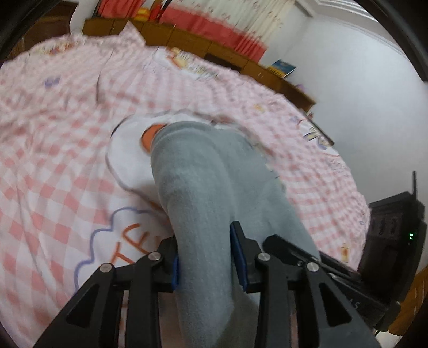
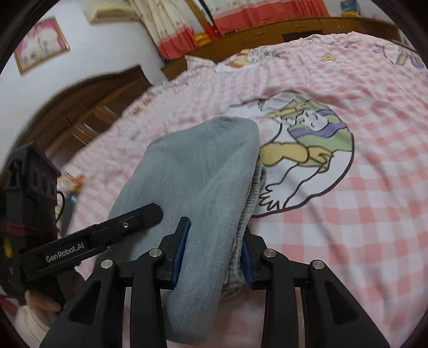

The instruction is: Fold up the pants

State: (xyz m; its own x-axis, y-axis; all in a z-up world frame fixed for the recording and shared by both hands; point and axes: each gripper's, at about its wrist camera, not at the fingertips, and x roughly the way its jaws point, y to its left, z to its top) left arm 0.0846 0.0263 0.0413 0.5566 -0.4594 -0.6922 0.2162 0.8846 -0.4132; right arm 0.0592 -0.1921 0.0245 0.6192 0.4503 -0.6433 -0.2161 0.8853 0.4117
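Note:
The grey fleece pants (image 1: pixel 203 187) hang doubled over above the pink checked bed. My left gripper (image 1: pixel 206 257) is shut on one thick fold of them, blue pads pressed to both sides. My right gripper (image 2: pixel 214 251) is shut on the other end of the pants (image 2: pixel 198 171), where the ribbed waistband (image 2: pixel 251 198) shows at the right. The left gripper also shows in the right wrist view (image 2: pixel 117 227), lying against the pants at the left. The right gripper's body shows in the left wrist view (image 1: pixel 390 241) at the right edge.
The bed sheet (image 2: pixel 347 214) has a round cartoon print (image 2: pixel 307 150) beside the pants and another (image 1: pixel 128 160) under them. A wooden headboard and cabinets (image 1: pixel 214 48) run along the far side, with red and white curtains (image 2: pixel 240 13) and a white wall (image 1: pixel 361 93).

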